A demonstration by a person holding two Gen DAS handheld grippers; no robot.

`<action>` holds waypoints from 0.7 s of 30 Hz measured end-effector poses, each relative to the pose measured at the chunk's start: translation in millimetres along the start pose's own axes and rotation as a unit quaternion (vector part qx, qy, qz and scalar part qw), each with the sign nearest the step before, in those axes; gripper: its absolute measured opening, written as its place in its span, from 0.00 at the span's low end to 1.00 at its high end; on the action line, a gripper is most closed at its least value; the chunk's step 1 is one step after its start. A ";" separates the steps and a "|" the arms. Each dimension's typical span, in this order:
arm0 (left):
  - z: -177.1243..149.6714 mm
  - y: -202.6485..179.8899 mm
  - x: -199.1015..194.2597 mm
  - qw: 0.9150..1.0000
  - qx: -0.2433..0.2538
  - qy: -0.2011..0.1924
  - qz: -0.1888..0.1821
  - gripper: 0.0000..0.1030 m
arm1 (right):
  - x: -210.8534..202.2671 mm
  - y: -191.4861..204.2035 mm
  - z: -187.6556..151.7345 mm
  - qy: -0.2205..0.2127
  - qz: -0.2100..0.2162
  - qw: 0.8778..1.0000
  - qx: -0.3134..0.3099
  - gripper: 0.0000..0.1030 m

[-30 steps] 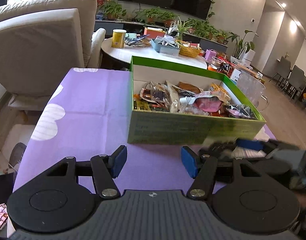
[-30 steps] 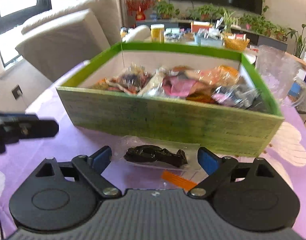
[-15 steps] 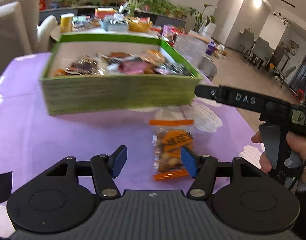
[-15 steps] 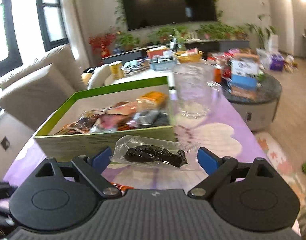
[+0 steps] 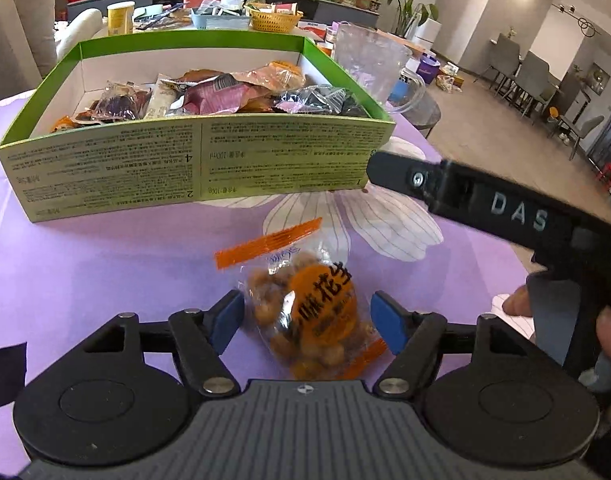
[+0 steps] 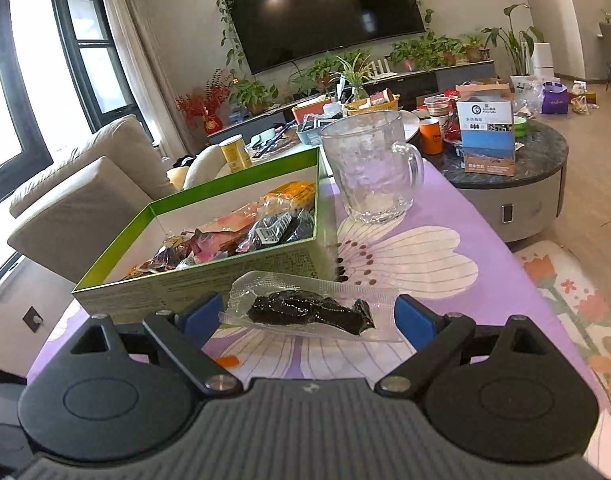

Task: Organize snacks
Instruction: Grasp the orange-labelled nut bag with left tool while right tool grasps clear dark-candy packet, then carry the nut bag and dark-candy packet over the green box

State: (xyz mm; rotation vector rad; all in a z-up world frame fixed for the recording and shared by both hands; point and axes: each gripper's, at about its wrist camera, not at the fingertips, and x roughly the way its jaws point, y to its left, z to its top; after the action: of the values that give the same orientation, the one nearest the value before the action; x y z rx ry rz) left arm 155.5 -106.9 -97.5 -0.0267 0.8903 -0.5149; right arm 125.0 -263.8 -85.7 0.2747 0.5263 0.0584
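A green box (image 5: 201, 168) full of snack packets stands on the purple flowered cloth; it also shows in the right wrist view (image 6: 209, 276). My left gripper (image 5: 307, 320) is open, its fingers on either side of an orange peanut packet (image 5: 309, 308) that lies on the cloth. My right gripper (image 6: 305, 316) is shut on a clear packet with a dark snack (image 6: 309, 308) and holds it above the cloth, near the box's front right corner. The right gripper's body (image 5: 505, 208) shows in the left wrist view.
A glass mug (image 6: 369, 168) stands on the cloth right of the box. A dark round table (image 6: 537, 152) with boxes and cups is behind it. A sofa (image 6: 77, 192) is at the left. The cloth's right edge drops to the floor.
My left gripper has swung right and down over the peanut packet. My right gripper has lifted the dark snack packet off the cloth and moved it up and to the right.
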 end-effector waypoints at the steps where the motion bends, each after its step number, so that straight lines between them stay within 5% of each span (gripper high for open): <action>1: 0.4 -1.7 1.3 1.000 0.001 -0.001 0.004 0.66 | 0.9 -0.4 -1.1 0.000 0.001 1.000 -0.001 0.50; 5: -1.3 -5.0 2.5 1.000 0.008 -0.011 0.012 0.61 | 3.1 -5.3 -5.4 0.001 0.004 1.000 0.004 0.50; 12: 0.6 3.3 -8.0 1.000 -0.004 -0.022 -0.005 0.37 | 1.5 -8.0 -7.3 -0.001 0.006 1.000 0.005 0.50; 21: 1.7 14.4 -35.4 0.998 -0.002 -0.059 0.003 0.34 | -10.6 2.9 -7.2 -0.010 0.002 1.000 -0.011 0.50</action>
State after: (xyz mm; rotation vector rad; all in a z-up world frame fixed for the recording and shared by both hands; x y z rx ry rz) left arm 144.5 -79.0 -73.7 -0.0576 0.7758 -0.5013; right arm 112.3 -260.5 -85.7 0.2542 0.5045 0.0652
